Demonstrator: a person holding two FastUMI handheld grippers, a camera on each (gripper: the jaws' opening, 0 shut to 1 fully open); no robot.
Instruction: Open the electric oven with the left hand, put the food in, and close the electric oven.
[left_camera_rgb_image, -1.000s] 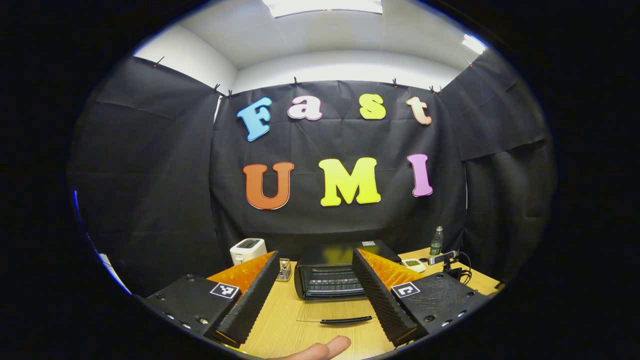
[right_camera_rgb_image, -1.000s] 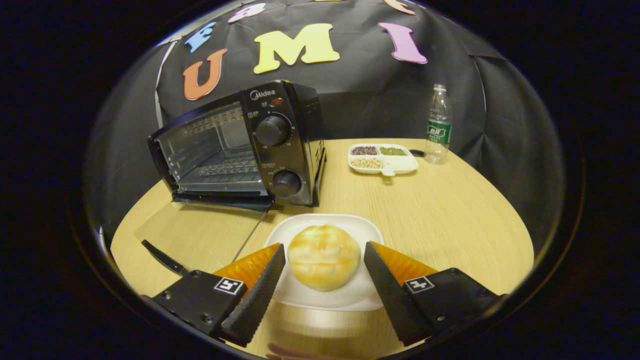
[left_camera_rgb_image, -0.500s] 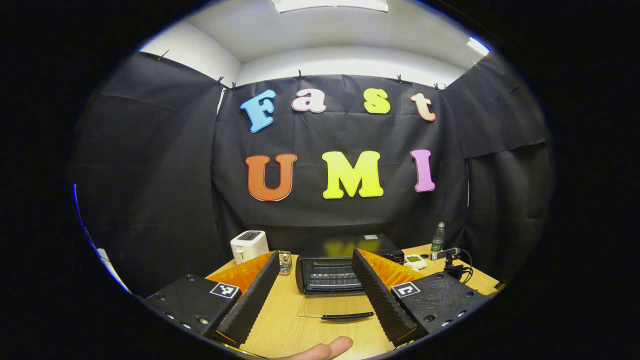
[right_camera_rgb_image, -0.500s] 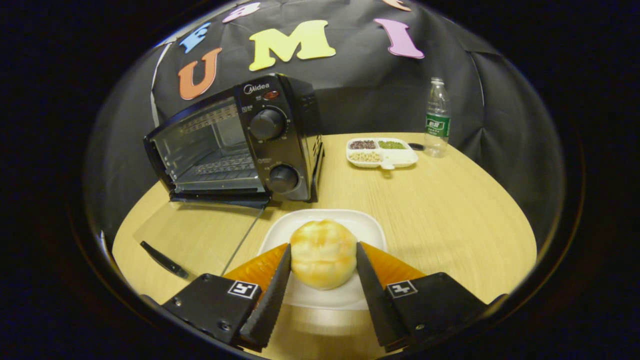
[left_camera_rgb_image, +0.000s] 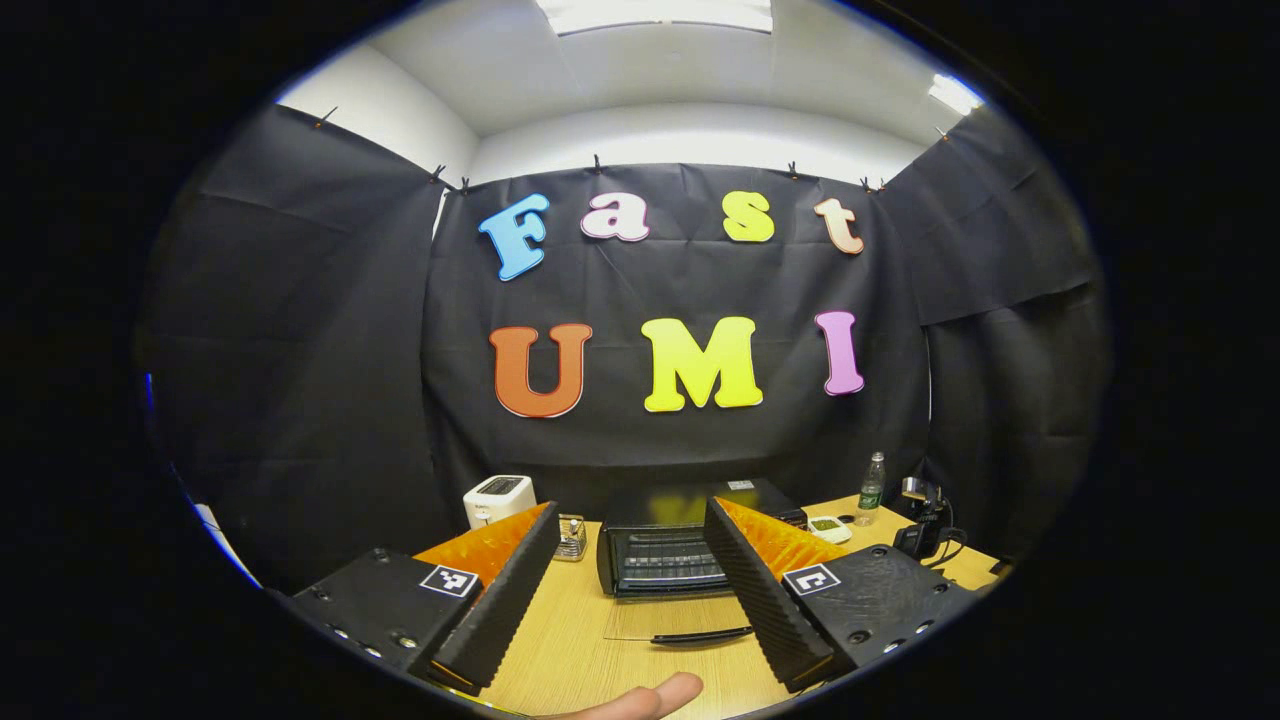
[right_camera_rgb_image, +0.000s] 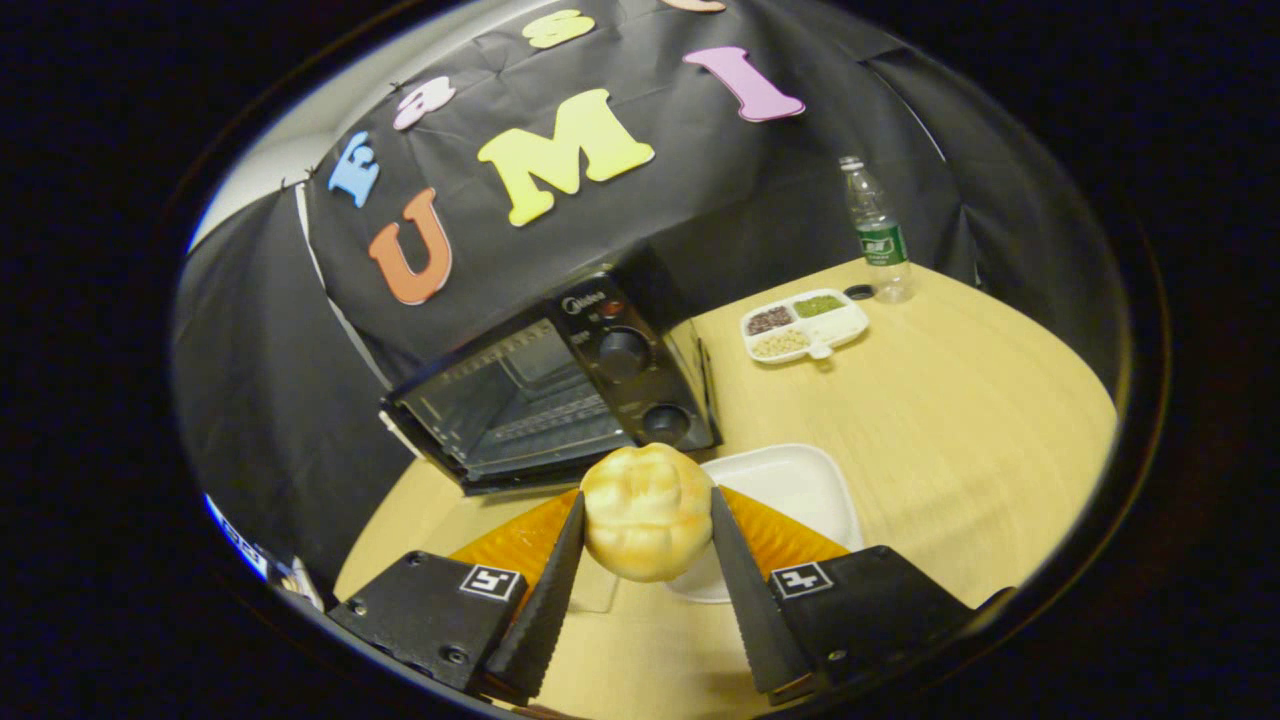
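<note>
The right tool (right_camera_rgb_image: 647, 600) now grips the bun (right_camera_rgb_image: 647, 510), lifted off its plate (right_camera_rgb_image: 800, 480); the oven (right_camera_rgb_image: 560, 400) stands open. The left tool (left_camera_rgb_image: 630, 590) hangs open.

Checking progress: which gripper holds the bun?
The right gripper: its fingers press the bun from both sides. The left gripper is open, empty.

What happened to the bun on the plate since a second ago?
The right gripper closed on the bun and lifted it off the white plate, swinging toward the oven. The oven door stayed open, and the left gripper stayed open and empty, back from the oven.
</note>
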